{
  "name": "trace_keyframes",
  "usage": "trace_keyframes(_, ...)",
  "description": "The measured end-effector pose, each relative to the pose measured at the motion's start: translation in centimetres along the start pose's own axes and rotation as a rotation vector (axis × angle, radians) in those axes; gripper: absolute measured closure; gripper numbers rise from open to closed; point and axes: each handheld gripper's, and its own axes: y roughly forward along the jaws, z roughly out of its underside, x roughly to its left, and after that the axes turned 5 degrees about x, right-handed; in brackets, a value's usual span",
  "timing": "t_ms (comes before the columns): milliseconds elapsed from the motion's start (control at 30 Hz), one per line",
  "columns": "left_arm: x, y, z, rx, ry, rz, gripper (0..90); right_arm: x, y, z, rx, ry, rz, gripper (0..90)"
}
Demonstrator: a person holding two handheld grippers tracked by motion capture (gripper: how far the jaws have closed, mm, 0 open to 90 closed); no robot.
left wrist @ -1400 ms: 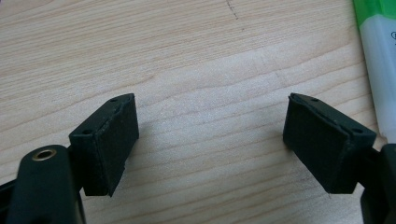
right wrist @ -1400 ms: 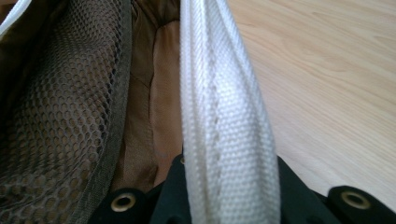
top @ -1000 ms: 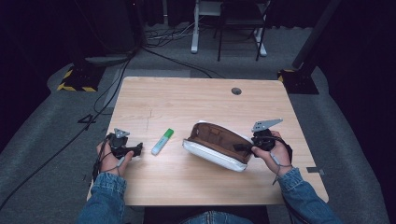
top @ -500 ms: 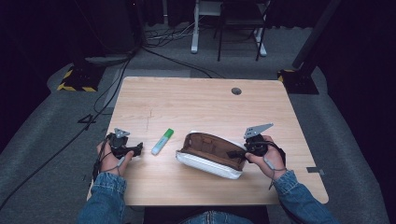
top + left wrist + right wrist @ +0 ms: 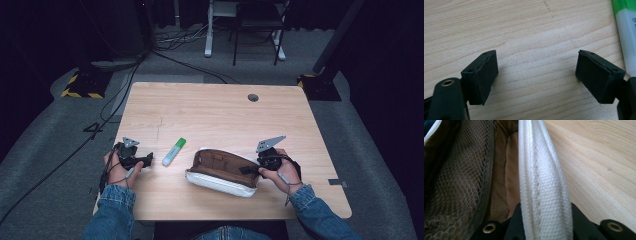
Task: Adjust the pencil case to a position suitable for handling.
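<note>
The right hand-held gripper [image 5: 252,169] is clamped on the white woven rim of the open pouch [image 5: 222,172]; its own view shows brown mesh lining inside the pouch [image 5: 461,182], which the high view leaves blurred. The left hand-held gripper [image 5: 536,75] rests with jaws wide apart over bare surface [image 5: 210,110]. At its 2 o'clock lies a green-capped white glue stick [image 5: 173,151], print too small to read. Open wood spreads toward 12 o'clock.
</note>
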Motion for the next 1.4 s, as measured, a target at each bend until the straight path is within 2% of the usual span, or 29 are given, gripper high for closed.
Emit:
trace_keyframes(133,0.0,0.0,0.0,0.001,0.000,0.000,18.5,-0.2,0.1,0.2,0.006,0.005,0.027,83.9)
trace_keyframes(333,0.0,0.0,0.0,0.001,0.001,0.001,18.5,-0.4,0.3,0.4,0.016,0.025,0.034,77.2)
trace_keyframes(533,0.0,0.0,0.0,0.001,0.002,0.001,18.5,-0.4,0.4,0.2,0.004,0.025,0.069,50.3)
trace_keyframes(733,0.0,0.1,-0.1,0.000,0.004,0.003,18.4,0.0,0.2,-0.1,-0.017,0.020,0.098,38.1)
trace_keyframes(1000,-0.1,0.1,-0.1,0.002,0.003,0.003,18.5,0.6,-0.7,-0.5,-0.045,-0.007,0.121,31.6)
trace_keyframes(1400,-0.2,0.2,-0.2,0.002,0.010,0.008,18.4,1.4,-3.8,-1.3,-0.126,-0.021,0.154,27.5)
